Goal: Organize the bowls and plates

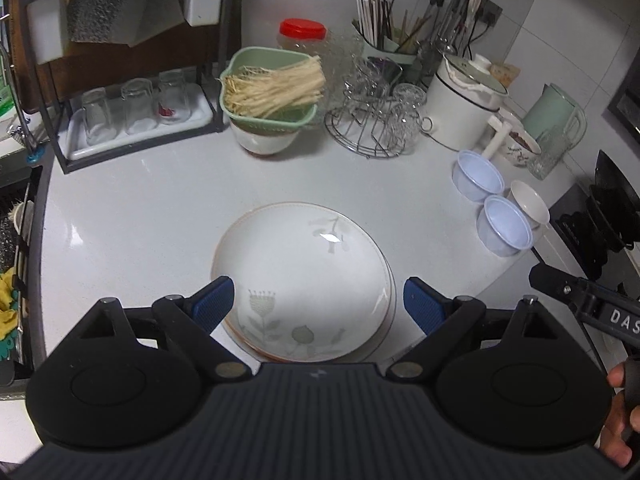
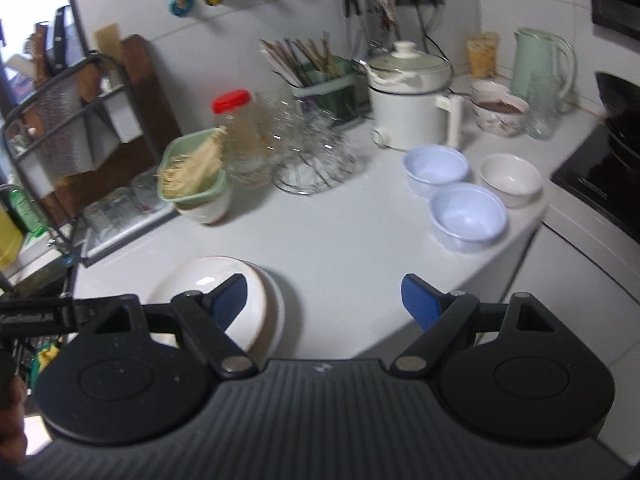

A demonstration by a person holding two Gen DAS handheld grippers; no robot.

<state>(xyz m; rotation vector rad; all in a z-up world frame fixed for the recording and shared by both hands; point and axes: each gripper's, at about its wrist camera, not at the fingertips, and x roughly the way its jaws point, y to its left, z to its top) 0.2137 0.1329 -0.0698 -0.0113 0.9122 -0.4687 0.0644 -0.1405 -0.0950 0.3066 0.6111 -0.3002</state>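
Observation:
A stack of white floral plates (image 1: 304, 276) lies on the white counter, seen in the right wrist view (image 2: 192, 284) at lower left. My left gripper (image 1: 318, 306) is open and empty, hovering over the stack's near edge. My right gripper (image 2: 324, 302) is open and empty above the counter, right of the plates. Two pale blue bowls (image 1: 478, 174) (image 1: 506, 226) and a white bowl (image 1: 528, 200) stand at the right; they also show in the right wrist view, the blue ones (image 2: 436, 168) (image 2: 468, 216) beside the white one (image 2: 510, 178).
A green basket of noodles (image 1: 268, 88) sits on a white bowl at the back. A wire glass rack (image 1: 372, 120), a white pot (image 1: 464, 96), a utensil holder (image 1: 384, 28), a green kettle (image 1: 554, 114) and a glass shelf rack (image 1: 132, 108) line the back. The stove (image 2: 600, 168) lies right.

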